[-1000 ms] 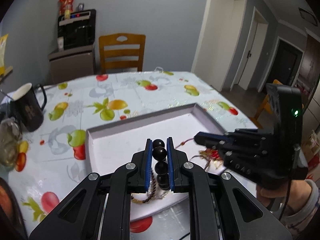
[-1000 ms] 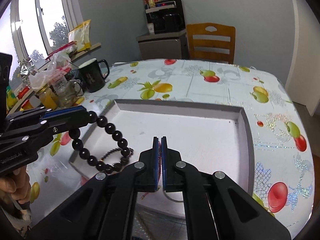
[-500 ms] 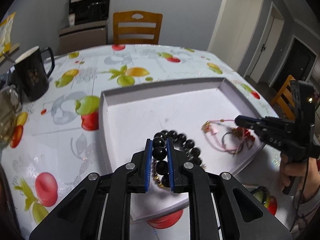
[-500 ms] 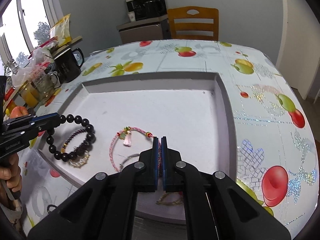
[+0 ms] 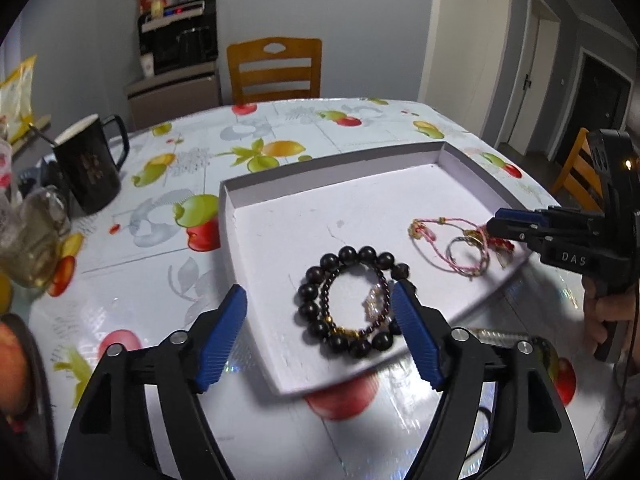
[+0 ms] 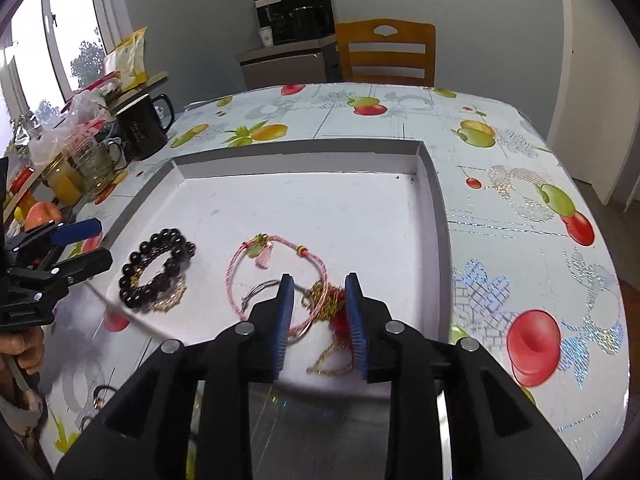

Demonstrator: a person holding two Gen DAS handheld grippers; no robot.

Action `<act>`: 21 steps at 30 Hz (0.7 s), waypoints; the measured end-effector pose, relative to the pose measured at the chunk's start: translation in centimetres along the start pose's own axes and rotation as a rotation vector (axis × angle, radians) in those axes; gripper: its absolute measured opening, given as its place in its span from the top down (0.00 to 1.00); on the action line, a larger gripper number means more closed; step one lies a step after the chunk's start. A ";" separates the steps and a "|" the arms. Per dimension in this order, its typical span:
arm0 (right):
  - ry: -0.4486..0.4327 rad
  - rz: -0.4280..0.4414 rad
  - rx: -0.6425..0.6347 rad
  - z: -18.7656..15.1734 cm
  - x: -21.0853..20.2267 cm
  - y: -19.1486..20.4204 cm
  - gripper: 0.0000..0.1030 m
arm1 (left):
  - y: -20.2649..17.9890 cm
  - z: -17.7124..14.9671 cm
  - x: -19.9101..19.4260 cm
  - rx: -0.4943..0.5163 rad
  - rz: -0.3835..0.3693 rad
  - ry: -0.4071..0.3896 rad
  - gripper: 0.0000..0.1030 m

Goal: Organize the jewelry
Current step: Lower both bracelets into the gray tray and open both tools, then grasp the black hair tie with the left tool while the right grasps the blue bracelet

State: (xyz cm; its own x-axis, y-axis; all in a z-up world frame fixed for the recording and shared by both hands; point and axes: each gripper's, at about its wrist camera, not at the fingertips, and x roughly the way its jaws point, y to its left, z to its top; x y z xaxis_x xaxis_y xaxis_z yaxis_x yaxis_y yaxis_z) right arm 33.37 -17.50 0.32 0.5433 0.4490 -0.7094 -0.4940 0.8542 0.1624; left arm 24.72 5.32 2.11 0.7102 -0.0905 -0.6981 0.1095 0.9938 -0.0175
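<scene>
Black bead bracelet [image 5: 352, 300]: in white tray [image 5: 280, 196], near edge; left gripper [image 5: 320, 316] jaws just opened, bracelet loose between; right gripper [image 6: 318, 312] likewise over pink cord bracelet [image 6: 276, 276]; beads prob. hard, slippery; pinch across strand.

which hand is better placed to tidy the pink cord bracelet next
Right. The right gripper sits over the pink cord bracelet, open fingers just beside it. The left gripper has just opened around the black bead bracelet, farther off.
</scene>
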 end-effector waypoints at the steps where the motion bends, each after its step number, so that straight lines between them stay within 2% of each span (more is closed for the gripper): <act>1: -0.008 0.003 -0.003 -0.2 -0.6 0.1 0.69 | -0.2 -0.4 -0.6 0.011 0.003 -0.006 0.25; 9: -0.037 0.022 -0.038 -1.9 -4.0 0.9 0.60 | -1.7 -3.2 -3.3 0.075 -0.015 -0.022 0.24; 21: 0.021 0.049 -0.091 -5.1 -4.4 2.8 0.59 | -4.9 -6.3 -2.9 0.147 -0.073 0.029 0.24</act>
State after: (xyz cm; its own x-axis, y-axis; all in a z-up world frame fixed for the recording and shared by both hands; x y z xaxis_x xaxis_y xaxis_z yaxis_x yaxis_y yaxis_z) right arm 26.13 -18.45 0.44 0.5029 0.4837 -0.7163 -0.5800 0.8033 0.1352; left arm 17.77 1.09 -0.32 0.6763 -0.1586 -0.7193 0.2626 0.9643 0.0343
